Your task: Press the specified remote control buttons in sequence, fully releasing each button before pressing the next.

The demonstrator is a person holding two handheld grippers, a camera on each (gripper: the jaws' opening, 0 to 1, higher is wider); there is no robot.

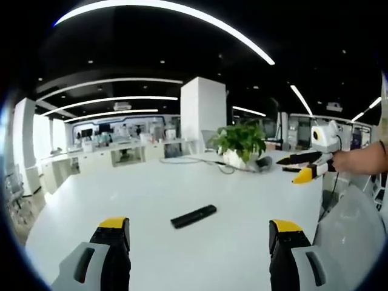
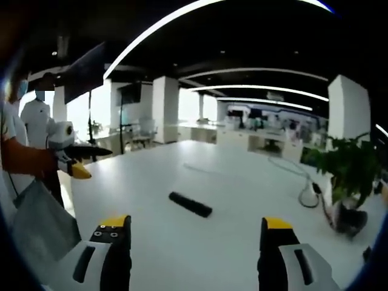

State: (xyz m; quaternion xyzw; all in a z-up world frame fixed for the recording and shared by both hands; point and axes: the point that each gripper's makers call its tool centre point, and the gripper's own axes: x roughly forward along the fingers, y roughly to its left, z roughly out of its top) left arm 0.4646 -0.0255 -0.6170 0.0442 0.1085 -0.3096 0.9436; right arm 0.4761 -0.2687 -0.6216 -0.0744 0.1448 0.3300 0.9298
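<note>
A: Both claws are hanging above the near edge of the white table (image 1: pixel 182 254). The left gripper (image 1: pixel 200 233) is standing with jaws spread and nothing between them; the right gripper (image 2: pixel 197 230) likewise.

B: And the remote control (image 1: pixel 194 216)?

A: It is lying flat on the table, well apart from both, buttons apparently facing up for pressing. A potted plant (image 1: pixel 241 143) is standing farther back.

B: So no button is being pressed yet, in my judgement.

Grey grippers (image 1: pixel 200 242), black jaws with yellow tips
</note>
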